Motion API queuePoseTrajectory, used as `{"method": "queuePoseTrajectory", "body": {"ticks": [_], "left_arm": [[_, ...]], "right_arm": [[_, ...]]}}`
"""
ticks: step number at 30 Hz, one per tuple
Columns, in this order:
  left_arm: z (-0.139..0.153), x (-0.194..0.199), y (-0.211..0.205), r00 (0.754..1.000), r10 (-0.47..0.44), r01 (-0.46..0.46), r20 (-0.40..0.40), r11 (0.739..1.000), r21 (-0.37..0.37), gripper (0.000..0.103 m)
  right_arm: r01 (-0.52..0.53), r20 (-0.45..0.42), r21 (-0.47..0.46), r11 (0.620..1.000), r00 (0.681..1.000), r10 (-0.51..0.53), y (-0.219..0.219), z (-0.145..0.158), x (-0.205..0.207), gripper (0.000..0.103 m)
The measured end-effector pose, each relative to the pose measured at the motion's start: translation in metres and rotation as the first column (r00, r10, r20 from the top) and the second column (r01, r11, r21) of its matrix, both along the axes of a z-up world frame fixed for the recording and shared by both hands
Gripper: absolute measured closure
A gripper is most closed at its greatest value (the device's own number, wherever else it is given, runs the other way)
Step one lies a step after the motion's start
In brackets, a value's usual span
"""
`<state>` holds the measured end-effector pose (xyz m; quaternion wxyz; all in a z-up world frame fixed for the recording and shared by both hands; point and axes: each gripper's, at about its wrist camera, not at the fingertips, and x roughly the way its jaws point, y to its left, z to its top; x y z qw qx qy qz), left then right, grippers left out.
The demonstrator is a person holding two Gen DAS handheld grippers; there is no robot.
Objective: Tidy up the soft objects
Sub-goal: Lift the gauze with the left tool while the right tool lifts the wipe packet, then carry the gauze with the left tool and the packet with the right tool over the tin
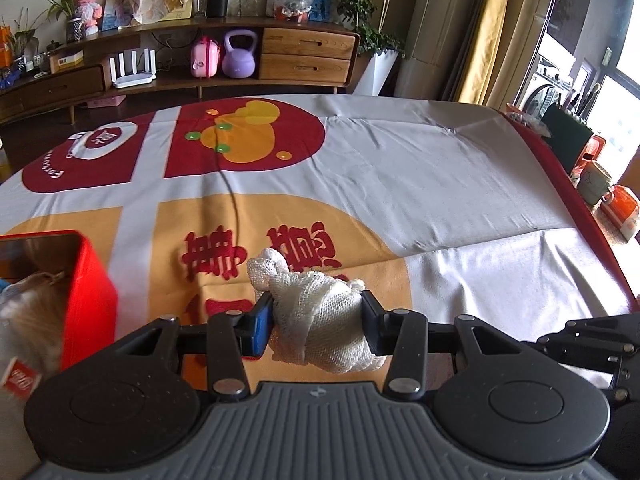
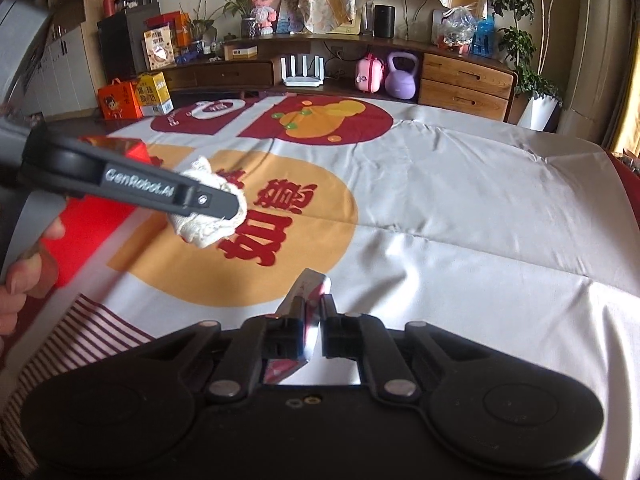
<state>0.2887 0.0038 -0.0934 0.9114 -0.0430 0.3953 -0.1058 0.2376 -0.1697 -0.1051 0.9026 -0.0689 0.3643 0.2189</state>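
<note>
Left wrist view: the left tongs are closing on a white mesh cloth bundle, one blue-faced finger pressing its left side and the other finger pressing its right, so the bundle is being squeezed between them and is bulging out above and below. The bundle is hanging over the printed cloth that is covering the worktop, above an orange patch with red characters. At the near left a red box is standing open, with pale fabric lying inside it. Beyond the far edge a wooden sideboard is carrying a purple kettlebell and a pink case. Right wrist view: the right tongs are nearly closed, pinching a thin flat packet with red and white print that is sticking up and forward between the fingers and also showing below them. At the left the left tongs are reaching in from the side, gripping the white bundle above the printed cloth; part of the red box is showing just behind them. A striped cloth is lying at the near left.
</note>
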Motion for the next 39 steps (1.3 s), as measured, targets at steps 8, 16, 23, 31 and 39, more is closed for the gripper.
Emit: {"method": "queuePoseTrajectory", "body": {"ticks": [8,16,23,31,39], "left_arm": [[0.027,-0.034,0.018,1.000,0.002,-0.003,0.021,1.000,0.003,0.059],[0.061,-0.067,0.041,0.998,0.016,-0.017,0.066,1.000,0.021,0.059],[0.087,-0.088,0.069,0.994,0.041,-0.045,0.101,0.998,0.039,0.059],[0.115,-0.103,0.111,0.987,0.085,-0.095,0.137,0.993,0.070,0.059],[0.121,-0.116,0.149,0.983,0.122,-0.137,0.137,0.985,0.106,0.059]], "right_arm": [[-0.019,0.016,0.049,0.999,1.000,0.018,0.005,0.034,-0.021,0.096],[-0.064,0.050,0.089,0.994,0.997,0.059,0.022,0.070,-0.041,0.096],[-0.099,0.082,0.118,0.988,0.993,0.089,0.042,0.096,-0.048,0.096],[-0.156,0.100,0.130,0.979,0.985,0.144,0.077,0.112,-0.051,0.096],[-0.196,0.100,0.137,0.971,0.978,0.183,0.114,0.119,-0.047,0.096]]}}
